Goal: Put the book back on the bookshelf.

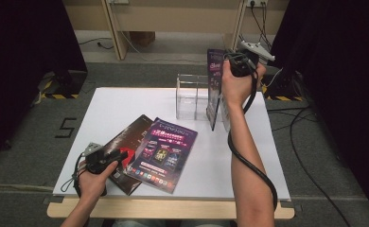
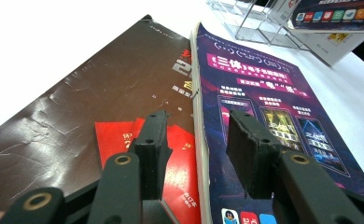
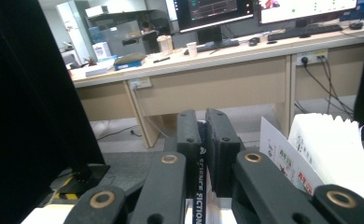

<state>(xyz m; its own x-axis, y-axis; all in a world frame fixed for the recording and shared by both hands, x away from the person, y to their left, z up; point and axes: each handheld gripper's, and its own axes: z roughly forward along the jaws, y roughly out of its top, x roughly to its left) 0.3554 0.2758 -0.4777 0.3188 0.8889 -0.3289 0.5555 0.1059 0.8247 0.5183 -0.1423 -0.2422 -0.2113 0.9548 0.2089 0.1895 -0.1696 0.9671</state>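
Nearest, your left gripper hovers with jaws parted over the brown magazine and purple magazine near the white table's front edge; beyond, your right gripper clenches a "SCIENCE FICTION"-spined magazine upright beside the clear holder

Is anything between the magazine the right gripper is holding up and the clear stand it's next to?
Nothing visible blocks it. The right gripper holds the magazine upright by its spine, right beside the clear stand. The other two magazines lie flat nearer the person, away from the stand.
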